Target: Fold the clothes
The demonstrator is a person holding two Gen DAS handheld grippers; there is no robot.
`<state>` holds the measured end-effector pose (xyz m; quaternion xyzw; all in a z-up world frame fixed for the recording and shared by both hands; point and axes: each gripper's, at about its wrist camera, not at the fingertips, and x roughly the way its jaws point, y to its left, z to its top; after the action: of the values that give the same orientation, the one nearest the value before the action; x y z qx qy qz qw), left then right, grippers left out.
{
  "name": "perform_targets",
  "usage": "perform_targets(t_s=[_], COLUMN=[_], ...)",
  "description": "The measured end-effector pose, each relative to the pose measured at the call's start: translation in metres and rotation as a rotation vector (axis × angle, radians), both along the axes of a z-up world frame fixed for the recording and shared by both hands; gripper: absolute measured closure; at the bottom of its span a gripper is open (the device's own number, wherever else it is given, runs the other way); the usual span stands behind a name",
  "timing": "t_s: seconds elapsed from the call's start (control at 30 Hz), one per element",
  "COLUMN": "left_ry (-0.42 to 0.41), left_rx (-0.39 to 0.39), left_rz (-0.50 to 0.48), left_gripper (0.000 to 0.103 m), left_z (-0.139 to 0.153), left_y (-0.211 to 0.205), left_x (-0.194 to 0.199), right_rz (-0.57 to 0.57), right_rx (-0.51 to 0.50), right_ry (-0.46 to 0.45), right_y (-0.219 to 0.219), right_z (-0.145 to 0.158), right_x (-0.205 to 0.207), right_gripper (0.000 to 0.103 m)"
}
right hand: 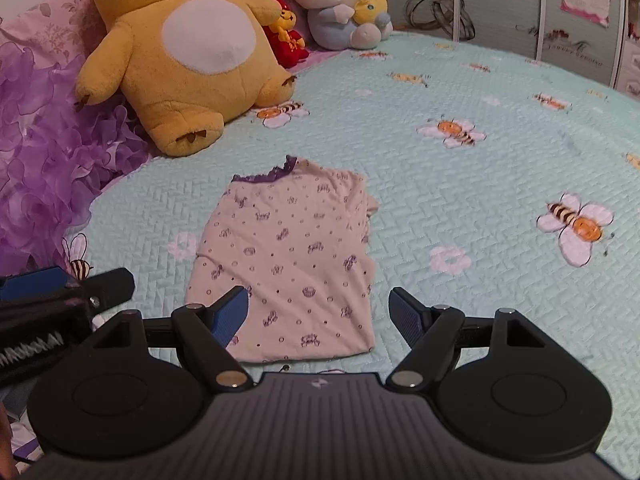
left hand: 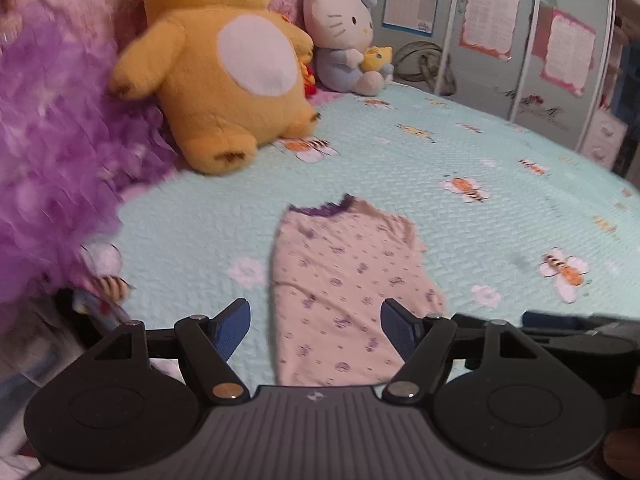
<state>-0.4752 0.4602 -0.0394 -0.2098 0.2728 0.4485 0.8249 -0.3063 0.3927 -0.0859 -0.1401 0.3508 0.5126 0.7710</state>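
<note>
The shirt (right hand: 286,264) — pale pink with small purple prints and a purple lace neckline — lies flat on the mint quilted bed (right hand: 460,184), near its front edge, neckline pointing to the far side toward the toys. It already looks folded lengthwise: I see a narrow, roughly rectangular shape with one straight left edge and a sleeve layer bunched along the right side. So I judge the task as partly done — the sides seem brought in, but the piece is not yet halved from hem to collar, and the right edge is a little uneven.

My left tool (left hand: 316,332) hovers over the near hem with its blue pads apart and nothing between them; the cloth merely shows through the gap. My right tool (right hand: 320,318) sits just beside it, jaws likewise spread and empty, above the near right part of the shirt. Neither one touches the fabric as far as I can tell.

Far left, a big yellow plush (right hand: 188,52) and a white cat plush (right hand: 332,4) lean against the pillows, well apart from the shirt; a purple ruffled cushion (right hand: 52,140) fills the left side. What remains, I think, is gripping the near hem corners and carrying them to the neckline.
</note>
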Motion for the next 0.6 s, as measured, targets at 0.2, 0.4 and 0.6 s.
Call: perform_targets(t_s=[0.2, 0.4, 0.6], left_ry=[-0.109, -0.247, -0.373], left_rx=[-0.150, -0.292, -0.370], left_rz=[-0.055, -0.040, -0.080], left_gripper=[0.028, 0.028, 0.028], left_z=[-0.036, -0.060, -0.070], left_y=[0.039, 0.085, 0.106], left_x=[-0.017, -0.034, -0.039], right_rz=[-0.023, -0.154, -0.133], right_rx=[0.059, 0.143, 0.239], right_ry=[0.311, 0.703, 0.835], right_y=[-0.009, -0.026, -0.032], right_z=[-0.046, -0.105, -0.122], right_x=[0.050, 0.107, 0.116], right_gripper=[0.025, 0.025, 0.025])
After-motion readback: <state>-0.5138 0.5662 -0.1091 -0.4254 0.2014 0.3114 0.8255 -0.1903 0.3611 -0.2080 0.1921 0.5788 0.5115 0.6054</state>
